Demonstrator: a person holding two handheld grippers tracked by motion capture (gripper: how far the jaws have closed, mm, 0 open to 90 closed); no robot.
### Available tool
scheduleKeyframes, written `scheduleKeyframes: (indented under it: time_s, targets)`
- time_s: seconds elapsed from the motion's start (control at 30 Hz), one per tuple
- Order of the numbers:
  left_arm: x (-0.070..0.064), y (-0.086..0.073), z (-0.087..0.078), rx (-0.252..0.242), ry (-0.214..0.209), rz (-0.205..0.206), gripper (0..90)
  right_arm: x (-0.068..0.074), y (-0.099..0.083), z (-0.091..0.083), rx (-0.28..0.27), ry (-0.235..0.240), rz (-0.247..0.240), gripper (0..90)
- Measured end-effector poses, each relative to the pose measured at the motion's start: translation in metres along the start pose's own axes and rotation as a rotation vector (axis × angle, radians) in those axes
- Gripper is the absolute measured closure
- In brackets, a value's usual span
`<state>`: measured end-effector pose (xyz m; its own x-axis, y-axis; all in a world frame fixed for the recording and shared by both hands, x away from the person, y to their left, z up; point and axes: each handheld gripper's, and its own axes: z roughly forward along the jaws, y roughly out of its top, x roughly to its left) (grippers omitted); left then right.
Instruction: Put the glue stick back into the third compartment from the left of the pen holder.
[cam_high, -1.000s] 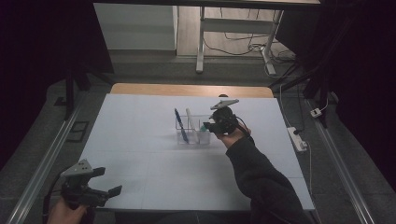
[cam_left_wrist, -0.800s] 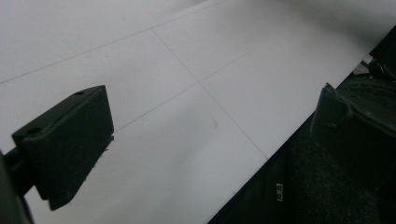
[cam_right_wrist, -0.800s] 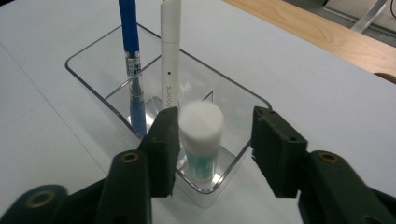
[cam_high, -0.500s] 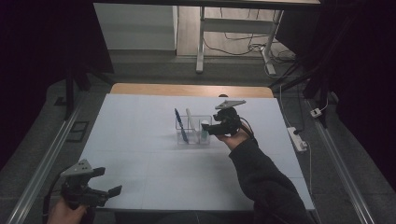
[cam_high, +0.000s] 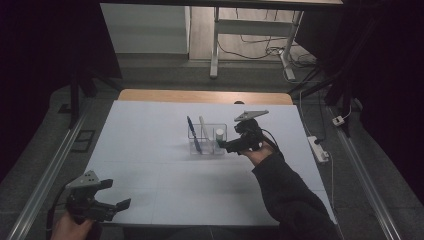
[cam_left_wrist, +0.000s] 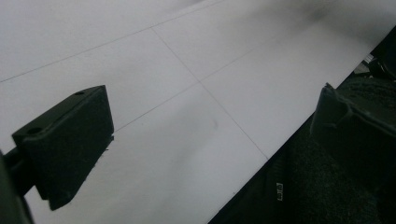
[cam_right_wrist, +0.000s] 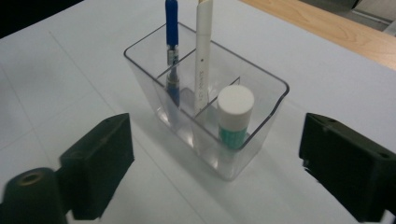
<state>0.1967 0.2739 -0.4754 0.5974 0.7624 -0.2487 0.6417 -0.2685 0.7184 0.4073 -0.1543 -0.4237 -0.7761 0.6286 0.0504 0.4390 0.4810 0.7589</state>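
A clear plastic organizer (cam_high: 222, 150) stands mid-table, split into compartments. It holds a blue pen (cam_high: 192, 132) and a white pen (cam_high: 203, 128), both leaning, and a white-capped glue stick (cam_high: 219, 134) upright. My right gripper (cam_high: 225, 145) is just right of the organizer, open and holding nothing. In the right gripper view, the organizer (cam_right_wrist: 261, 126) sits between and beyond the wide-apart jaws, with the blue pen (cam_right_wrist: 172, 28), white pen (cam_right_wrist: 203, 46) and glue stick (cam_right_wrist: 235, 112) inside. My left gripper (cam_high: 116, 194) hovers open at the table's near left corner, with nothing between its jaws.
The white table (cam_high: 150, 150) has a wooden strip (cam_high: 200, 96) along its far edge. In the left gripper view, the table's front edge (cam_left_wrist: 261, 163) runs diagonally with dark floor beyond. A power strip (cam_high: 318, 148) lies off the table's right side.
My right gripper has drawn back slightly toward the person, away from the organizer. The left gripper has stayed put.
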Motion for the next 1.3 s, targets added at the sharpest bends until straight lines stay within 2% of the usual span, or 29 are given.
scheduleKeyframes:
  time_s: [0.3, 0.7, 0.93, 1.3]
  targets:
    - [0.000, 0.000, 0.000, 0.002, -0.002, 0.003, 0.0, 0.011, -0.011, -0.015, 0.008, 0.012, -0.039, 2.3]
    - [0.000, -0.001, -0.001, -0.001, -0.001, -0.004, 0.0, 0.018, -0.041, -0.048, 0.006, 0.030, -0.026, 0.0]
    - [0.000, 0.000, 0.000, -0.002, -0.003, 0.000, 0.0, 0.024, -0.063, -0.070, -0.010, 0.031, 0.008, 0.0]
    - [0.000, 0.000, 0.000, -0.003, -0.007, 0.002, 0.0, 0.027, -0.104, -0.106, -0.034, -0.010, 0.093, 0.0]
